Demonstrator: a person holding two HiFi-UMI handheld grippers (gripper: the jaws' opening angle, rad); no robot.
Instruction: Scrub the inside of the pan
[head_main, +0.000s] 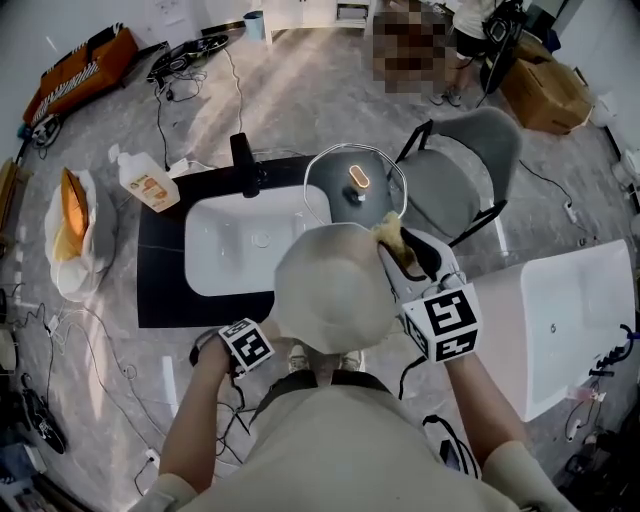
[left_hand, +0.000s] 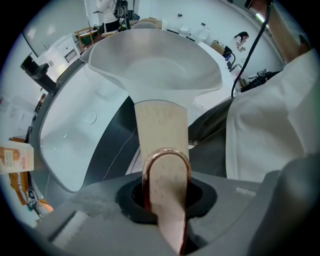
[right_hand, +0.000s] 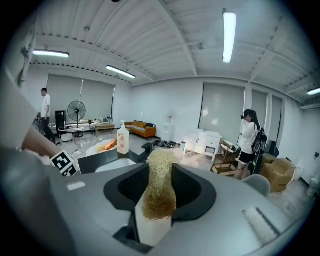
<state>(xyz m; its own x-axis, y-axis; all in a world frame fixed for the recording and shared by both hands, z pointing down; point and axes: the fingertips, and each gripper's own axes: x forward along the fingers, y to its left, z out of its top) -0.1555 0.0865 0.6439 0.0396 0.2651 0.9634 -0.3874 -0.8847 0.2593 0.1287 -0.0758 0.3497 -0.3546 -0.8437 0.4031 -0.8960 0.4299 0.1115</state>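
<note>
The pale cream pan (head_main: 330, 288) is lifted above the sink (head_main: 215, 250), tilted up close to the head camera. Its wooden handle (left_hand: 161, 135), which ends in a copper ring, sits between the jaws of my left gripper (left_hand: 165, 197), and they are shut on it. In the head view the left gripper (head_main: 258, 340) shows at the pan's lower left. My right gripper (head_main: 402, 248) is shut on a yellowish fibre scrubber (head_main: 389, 233) by the pan's far right rim; whether they touch I cannot tell. The right gripper view shows the scrubber (right_hand: 159, 187) between the right gripper's jaws (right_hand: 157, 202), aimed into the room, no pan in sight.
The white sink basin sits in a black counter (head_main: 160, 270) with a black faucet (head_main: 245, 165). A glass lid (head_main: 355, 180) lies beside it, a soap bottle (head_main: 146, 181) at the counter's left corner. A grey chair (head_main: 465, 165) stands behind, a second white basin (head_main: 575, 320) to the right.
</note>
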